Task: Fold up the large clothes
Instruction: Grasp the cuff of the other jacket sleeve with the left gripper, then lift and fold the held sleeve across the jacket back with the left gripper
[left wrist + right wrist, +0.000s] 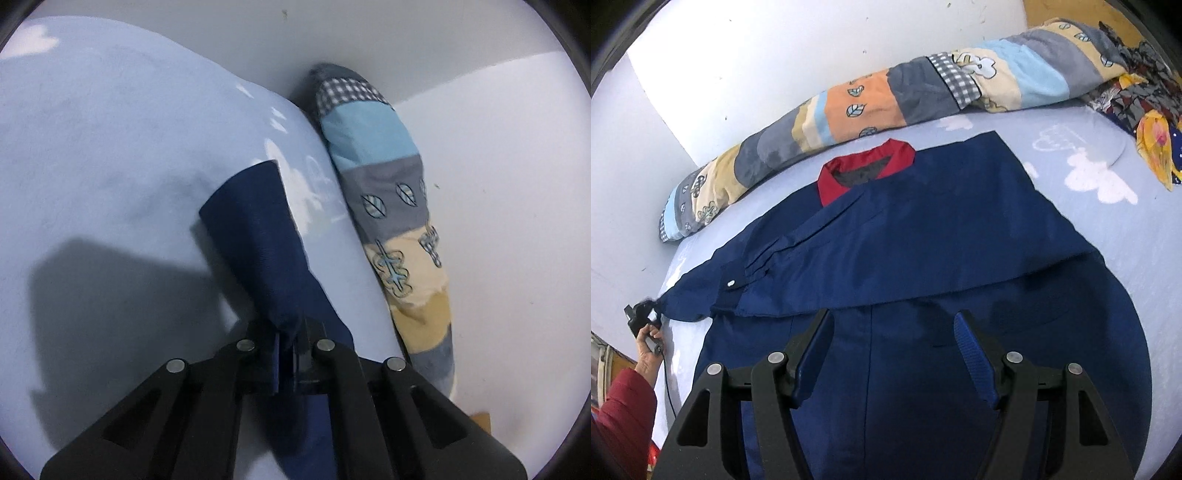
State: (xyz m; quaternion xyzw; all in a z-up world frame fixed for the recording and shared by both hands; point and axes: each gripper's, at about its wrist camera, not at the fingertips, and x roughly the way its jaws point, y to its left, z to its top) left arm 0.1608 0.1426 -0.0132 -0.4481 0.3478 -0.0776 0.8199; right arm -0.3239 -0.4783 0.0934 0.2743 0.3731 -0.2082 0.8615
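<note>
A large navy shirt (923,229) with a red collar (864,166) lies spread on the light blue bed sheet (1108,221). One sleeve is folded across its chest. My left gripper (286,354) is shut on the cuff of the other sleeve (255,240), which stretches away over the sheet; it also shows in the right wrist view (646,317) at the far left. My right gripper (894,347) is open and empty, hovering above the shirt's lower front.
A rolled patchwork quilt (886,99) lies along the white wall (757,66) behind the shirt; it also shows in the left wrist view (391,206). A patterned cloth (1145,122) sits at the right corner. The person's red-sleeved arm (624,406) is at the left.
</note>
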